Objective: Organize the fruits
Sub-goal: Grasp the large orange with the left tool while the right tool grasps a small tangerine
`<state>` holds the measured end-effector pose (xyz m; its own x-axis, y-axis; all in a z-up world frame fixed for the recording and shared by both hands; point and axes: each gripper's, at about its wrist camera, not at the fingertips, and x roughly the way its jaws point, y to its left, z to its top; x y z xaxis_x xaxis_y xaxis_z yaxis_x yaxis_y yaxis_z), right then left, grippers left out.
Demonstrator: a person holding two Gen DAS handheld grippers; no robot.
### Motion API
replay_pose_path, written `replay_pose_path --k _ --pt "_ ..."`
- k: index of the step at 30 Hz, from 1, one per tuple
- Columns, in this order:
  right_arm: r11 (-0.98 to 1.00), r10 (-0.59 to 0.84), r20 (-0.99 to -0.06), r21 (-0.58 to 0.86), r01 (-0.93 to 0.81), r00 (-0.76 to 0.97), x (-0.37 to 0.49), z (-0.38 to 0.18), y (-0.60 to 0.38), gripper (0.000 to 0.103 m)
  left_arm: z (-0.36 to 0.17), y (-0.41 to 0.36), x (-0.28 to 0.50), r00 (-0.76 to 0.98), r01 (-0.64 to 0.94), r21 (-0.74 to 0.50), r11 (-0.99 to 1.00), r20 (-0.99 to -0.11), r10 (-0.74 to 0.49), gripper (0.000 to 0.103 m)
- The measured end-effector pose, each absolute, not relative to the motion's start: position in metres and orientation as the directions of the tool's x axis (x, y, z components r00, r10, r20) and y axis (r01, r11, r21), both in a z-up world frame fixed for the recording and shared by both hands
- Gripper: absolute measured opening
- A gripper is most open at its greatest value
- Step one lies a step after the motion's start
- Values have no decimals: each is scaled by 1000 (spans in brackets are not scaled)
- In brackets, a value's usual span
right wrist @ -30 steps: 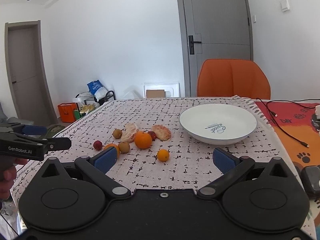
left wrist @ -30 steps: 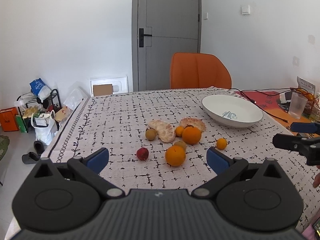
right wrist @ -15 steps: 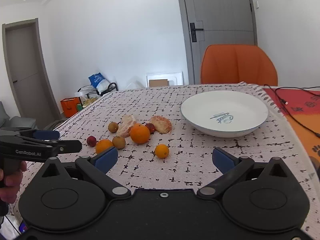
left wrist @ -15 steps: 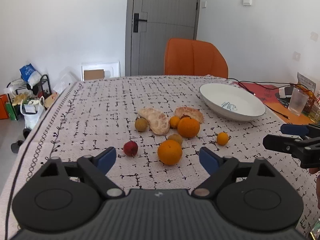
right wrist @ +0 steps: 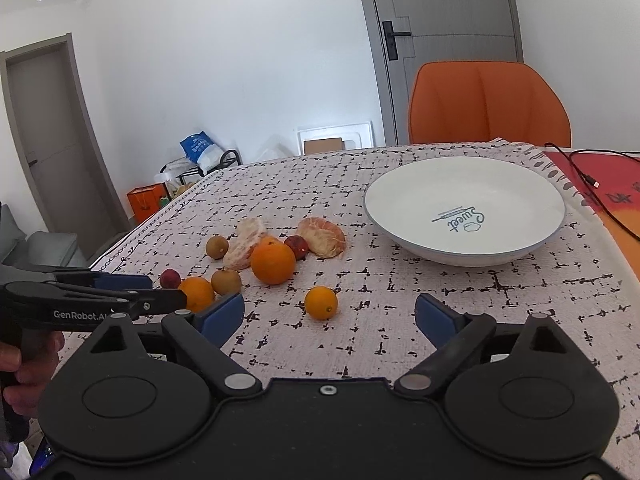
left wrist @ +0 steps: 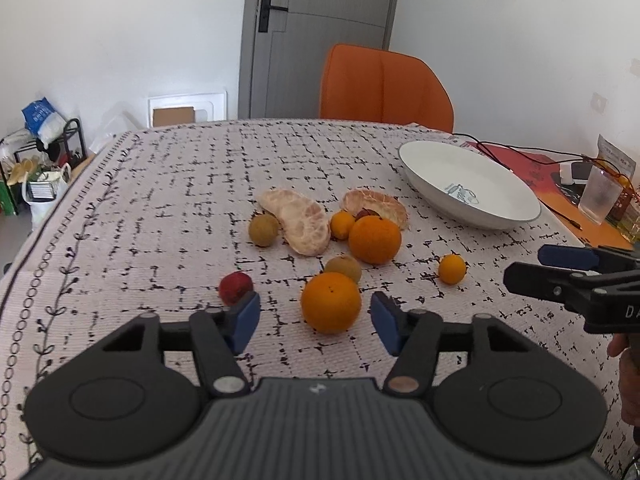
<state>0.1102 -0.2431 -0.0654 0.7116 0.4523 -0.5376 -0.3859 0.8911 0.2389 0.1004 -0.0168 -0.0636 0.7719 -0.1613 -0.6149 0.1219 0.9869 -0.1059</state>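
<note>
Two round, smooth oranges (left wrist: 331,302) (left wrist: 374,239) lie on the woven checked surface (left wrist: 160,216); left tongs (left wrist: 315,323) closing around the nearer, untouched; right tongs (right wrist: 330,315) open, closing, empty.

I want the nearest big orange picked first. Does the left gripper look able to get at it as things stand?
Probably yes. The left gripper has its closing jaws lined up on either side of the nearest orange, nothing lies between them, and the brown fruit sits behind it.

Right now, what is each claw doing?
Left claw: closing, nearest orange between its jaws, not yet gripped.
Right claw: open, closing slightly, holding nothing.
</note>
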Motion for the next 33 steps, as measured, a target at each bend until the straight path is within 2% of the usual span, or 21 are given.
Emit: replay_pose_path --k 5,7,9,15,23,27,29,31,33 --pt "890 454 -550 242 -387 701 116 -69 -241 89 -70 -20 111 754 127 -116 985 -634 -172 51" --pt "890 454 -554 242 -386 698 118 -71 -241 88 -73 -21 113 746 128 -122 984 -641 -177 47" --pt "890 454 -560 243 -387 693 120 -72 -240 87 -76 -21 116 741 139 -137 981 -643 -195 36" --pt "886 457 -574 229 -403 679 129 -75 -232 87 -73 -20 115 754 145 -141 979 -625 -202 35" --pt "880 462 -602 221 -420 651 146 -82 -218 74 -63 -7 114 772 110 -150 982 -609 -180 35" --pt "875 463 -622 208 -437 632 153 -86 -208 62 -60 -1 114 778 88 -151 985 -607 -162 35" --pt "870 469 -634 210 -447 614 156 -89 -205 45 -59 1 115 779 81 -148 986 -607 -155 35" --pt "869 466 -639 203 -451 612 157 -91 -203 22 -59 2 115 779 76 -149 986 -608 -152 35" --pt "864 478 -638 216 -455 604 159 -91 -205 22 -58 2 116 779 76 -149 986 -609 -152 35"
